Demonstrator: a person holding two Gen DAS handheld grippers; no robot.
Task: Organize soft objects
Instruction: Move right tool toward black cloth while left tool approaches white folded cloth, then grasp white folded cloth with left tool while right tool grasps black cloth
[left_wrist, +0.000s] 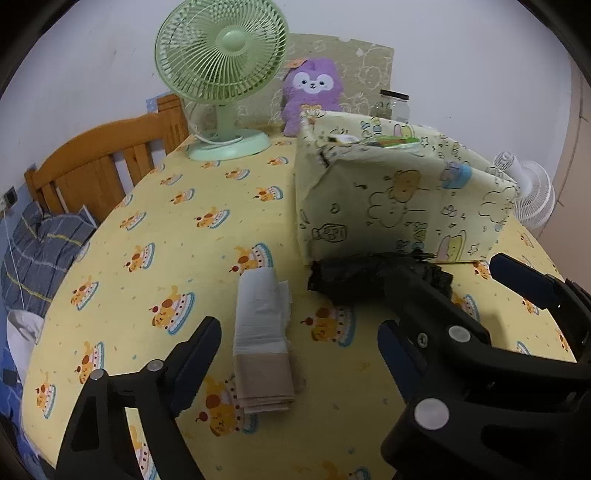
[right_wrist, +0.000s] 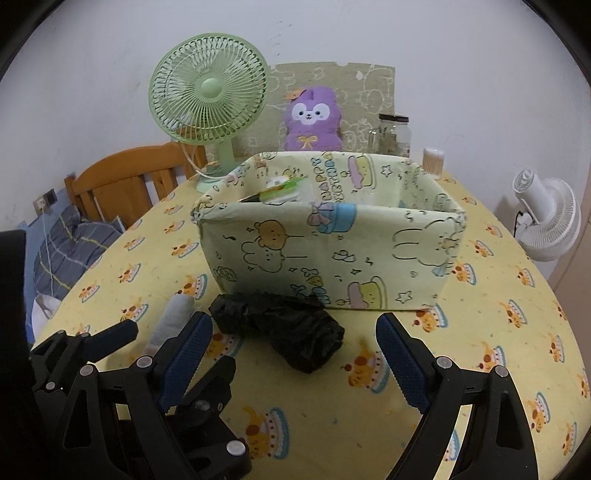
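Observation:
A folded white-and-beige cloth roll (left_wrist: 263, 332) lies on the yellow tablecloth, between the jaws of my open left gripper (left_wrist: 295, 354). A crumpled black soft bundle (right_wrist: 280, 328) lies in front of the pale fabric storage box (right_wrist: 332, 251); it also shows in the left wrist view (left_wrist: 351, 280). My right gripper (right_wrist: 295, 354) is open, its jaws either side of the black bundle's near end, not touching it. The right gripper (left_wrist: 472, 306) also appears in the left wrist view, over the black bundle. The box (left_wrist: 399, 199) holds some small packets.
A green desk fan (right_wrist: 208, 92), a purple plush toy (right_wrist: 312, 118), a glass jar (right_wrist: 393, 134) and a cotton swab tub (right_wrist: 433, 160) stand behind the box. A white fan (right_wrist: 546, 218) is at the right. A wooden headboard (left_wrist: 103, 162) and bedding are left of the table.

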